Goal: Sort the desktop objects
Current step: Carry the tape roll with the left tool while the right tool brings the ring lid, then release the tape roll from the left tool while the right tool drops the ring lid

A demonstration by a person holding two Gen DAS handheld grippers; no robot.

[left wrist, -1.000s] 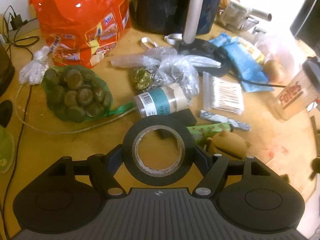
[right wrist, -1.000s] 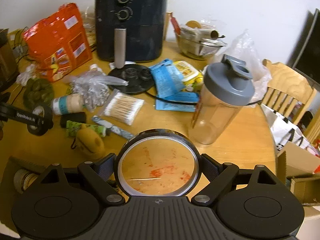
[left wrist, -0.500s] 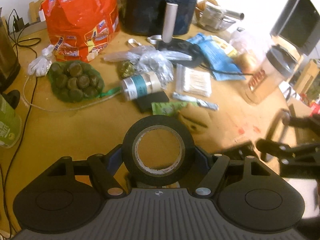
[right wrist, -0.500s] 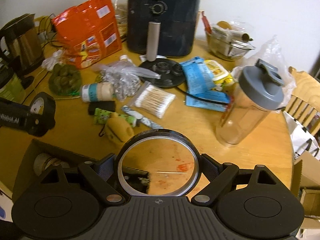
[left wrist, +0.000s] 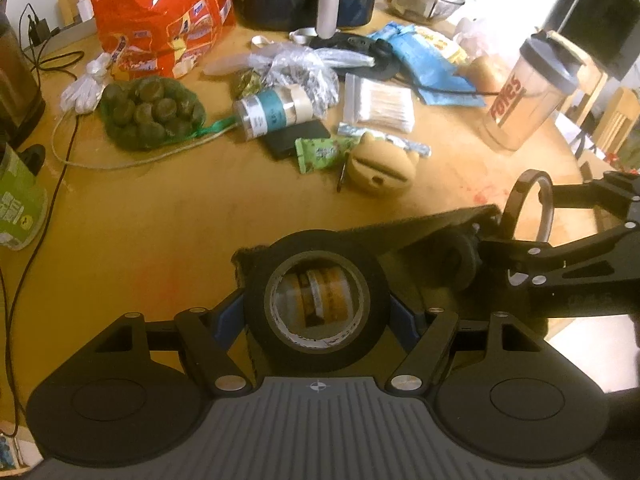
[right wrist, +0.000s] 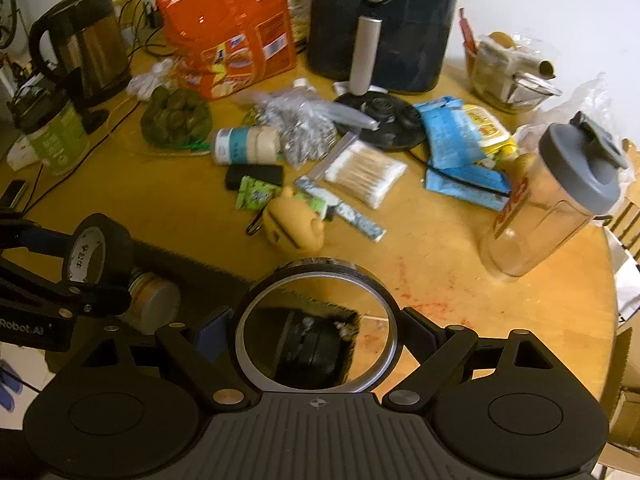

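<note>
At the table's near edge, above a dark box holding other rolls, both grippers' jaws clamp tape: left a black roll, right a thin ring, seemingly for dropping in.

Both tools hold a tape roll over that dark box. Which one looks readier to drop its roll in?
Left, probably. Its black roll hangs right above the box, rolls inside showing through its hole. The right's roll overlaps the box's corner.
</note>
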